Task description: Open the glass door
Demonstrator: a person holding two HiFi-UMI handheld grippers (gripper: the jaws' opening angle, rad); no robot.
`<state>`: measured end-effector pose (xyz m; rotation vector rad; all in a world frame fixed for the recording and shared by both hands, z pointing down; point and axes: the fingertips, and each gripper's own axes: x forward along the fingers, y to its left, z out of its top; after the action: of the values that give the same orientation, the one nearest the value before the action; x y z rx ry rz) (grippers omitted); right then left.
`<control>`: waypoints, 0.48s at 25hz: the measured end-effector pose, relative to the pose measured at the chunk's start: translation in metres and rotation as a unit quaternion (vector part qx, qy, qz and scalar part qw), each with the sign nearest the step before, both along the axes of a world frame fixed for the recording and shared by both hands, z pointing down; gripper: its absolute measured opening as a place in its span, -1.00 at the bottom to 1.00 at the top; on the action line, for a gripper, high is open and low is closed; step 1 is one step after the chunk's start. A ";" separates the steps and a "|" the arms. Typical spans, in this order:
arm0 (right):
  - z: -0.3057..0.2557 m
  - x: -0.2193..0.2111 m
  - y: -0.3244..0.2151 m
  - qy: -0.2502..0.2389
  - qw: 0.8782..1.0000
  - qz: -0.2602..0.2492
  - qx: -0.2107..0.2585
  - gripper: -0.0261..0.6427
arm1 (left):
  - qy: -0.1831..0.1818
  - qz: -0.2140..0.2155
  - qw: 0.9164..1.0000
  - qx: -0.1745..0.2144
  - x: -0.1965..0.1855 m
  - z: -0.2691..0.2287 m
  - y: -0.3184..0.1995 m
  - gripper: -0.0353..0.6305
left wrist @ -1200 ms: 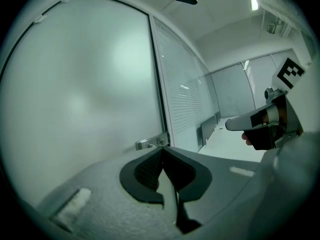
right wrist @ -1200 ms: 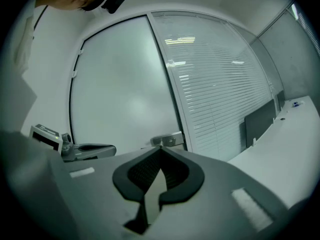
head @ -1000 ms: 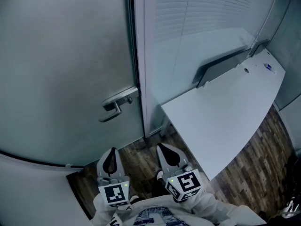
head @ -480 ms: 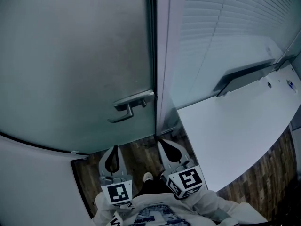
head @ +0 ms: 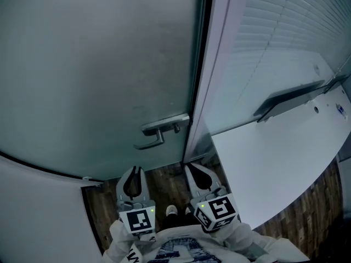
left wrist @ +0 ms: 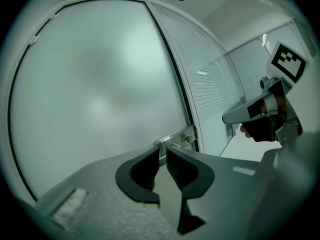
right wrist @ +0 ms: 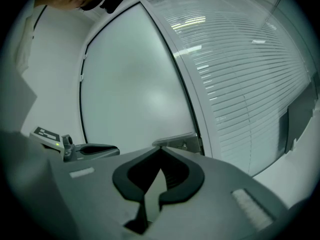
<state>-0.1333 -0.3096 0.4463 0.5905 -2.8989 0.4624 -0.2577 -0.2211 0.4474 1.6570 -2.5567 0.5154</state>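
The frosted glass door (head: 98,64) stands closed, with a metal lever handle (head: 159,133) at its right edge by the frame (head: 211,75). Both grippers are held low in front of it, short of the handle and touching nothing. My left gripper (head: 133,171) points at the door below the handle; its jaws are opening, with a narrow gap and nothing between them. In the left gripper view the handle (left wrist: 172,140) shows just beyond the jaw tips (left wrist: 162,151). My right gripper (head: 189,167) is shut and empty, and in the right gripper view its tips (right wrist: 161,150) sit under the handle (right wrist: 175,141).
A glass wall with white blinds (head: 285,37) runs right of the door frame. A white desk (head: 285,152) juts out at the right, close to my right gripper. A white wall (head: 38,212) closes the left side. Dark wood floor (head: 164,185) lies below.
Both grippers have moved closer to the door, and the handle now sits nearer and further right in the head view. The left jaws have parted slightly.
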 end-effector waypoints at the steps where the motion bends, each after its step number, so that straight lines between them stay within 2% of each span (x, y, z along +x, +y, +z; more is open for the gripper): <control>1: 0.000 0.000 0.001 0.000 1.000 -0.001 0.000 -0.91 | 0.002 0.000 1.000 -0.002 -0.001 0.003 0.000 -0.71; 4: 0.000 0.002 0.001 0.002 1.000 -0.003 0.002 -0.91 | 0.002 0.004 1.000 -0.010 0.002 0.007 -0.002 -0.59; 7: -0.003 0.007 -0.001 0.001 1.000 0.002 0.004 -0.91 | -0.014 0.028 0.999 -0.034 0.009 0.010 -0.011 -0.38; 9: -0.004 0.011 -0.003 0.002 1.000 0.005 0.006 -0.91 | -0.034 0.046 0.997 -0.061 0.011 0.021 -0.017 -0.24; 12: -0.006 0.021 -0.007 0.002 1.000 0.013 0.010 -0.91 | -0.086 0.055 0.989 -0.108 0.008 0.035 -0.025 -0.15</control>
<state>-0.1124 -0.3163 0.4398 0.6309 -2.8982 0.4368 -0.2495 -0.2457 0.4823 1.7519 -2.4233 0.9467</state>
